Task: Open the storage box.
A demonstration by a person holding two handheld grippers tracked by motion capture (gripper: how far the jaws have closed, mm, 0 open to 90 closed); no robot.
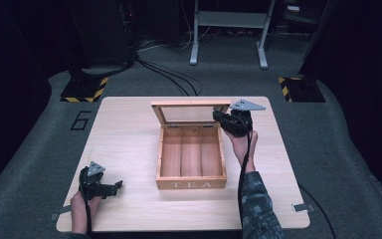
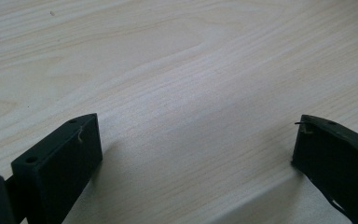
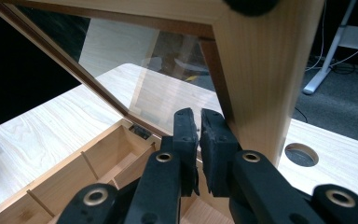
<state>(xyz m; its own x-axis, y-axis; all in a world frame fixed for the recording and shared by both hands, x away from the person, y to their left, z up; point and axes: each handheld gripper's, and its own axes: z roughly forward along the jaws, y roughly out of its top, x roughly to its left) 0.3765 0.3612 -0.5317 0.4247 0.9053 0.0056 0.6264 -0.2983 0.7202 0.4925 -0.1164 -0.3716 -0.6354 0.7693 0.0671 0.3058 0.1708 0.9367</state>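
A wooden tea box (image 1: pixel 191 183) marked TEA stands at the middle of the table with its glass-paned lid (image 1: pixel 189 113) raised upright at the back. Its three compartments (image 3: pixel 88 168) hold nothing. My right gripper (image 1: pixel 219 117) is at the lid's right end, pointing left. In the right gripper view its jaws (image 3: pixel 198 126) are shut with nothing between them, just beside the lid's wooden frame (image 3: pixel 261 70). My left gripper (image 1: pixel 115 188) rests near the table's front left corner. Its jaws (image 2: pixel 196 144) stand wide open over bare wood.
The light wooden table (image 1: pixel 124 129) has a round cable hole (image 3: pixel 301 154) near its right edge. Beyond it are grey carpet, black cables (image 1: pixel 171 74), a white desk frame (image 1: pixel 229 30) and two yellow-and-black striped stand bases (image 1: pixel 84 88).
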